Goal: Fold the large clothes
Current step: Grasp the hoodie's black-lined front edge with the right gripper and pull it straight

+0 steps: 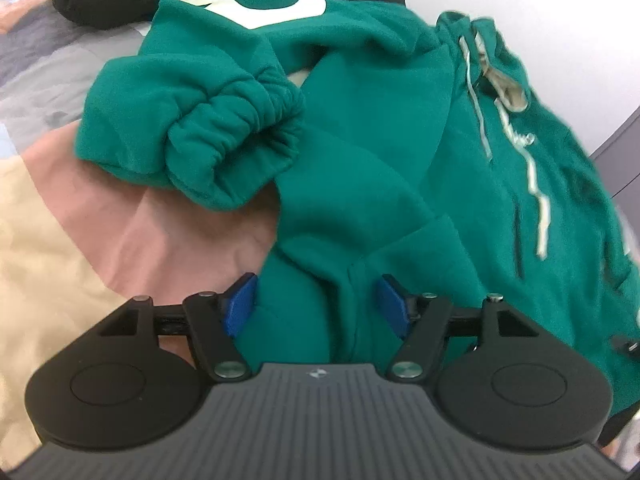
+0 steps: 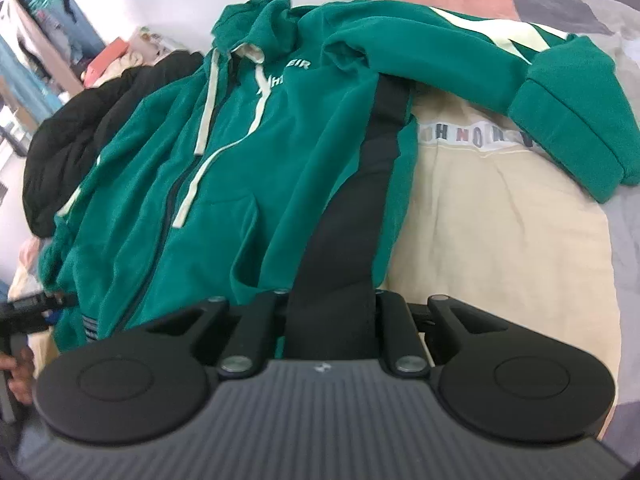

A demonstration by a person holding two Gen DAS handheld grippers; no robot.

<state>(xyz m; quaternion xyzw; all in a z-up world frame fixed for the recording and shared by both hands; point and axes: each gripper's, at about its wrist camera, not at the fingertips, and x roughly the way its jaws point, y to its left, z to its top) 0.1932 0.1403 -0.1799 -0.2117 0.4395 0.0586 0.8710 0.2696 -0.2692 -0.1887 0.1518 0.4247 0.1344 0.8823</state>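
The right gripper (image 2: 330,312) was seen closed on the black side panel (image 2: 360,200) at the hem of a green hoodie (image 2: 248,168), which was spread front-up across a patchwork bedspread (image 2: 500,248). One sleeve (image 2: 568,120) was stretched out to the side, while the other sleeve's gathered cuff (image 1: 236,128) was folded back over the body. The left gripper (image 1: 316,306) was held with its blue pads (image 1: 240,304) apart, green fabric lying between them ungripped. A black garment (image 2: 80,140) was heaped just beside the hood (image 2: 256,20).
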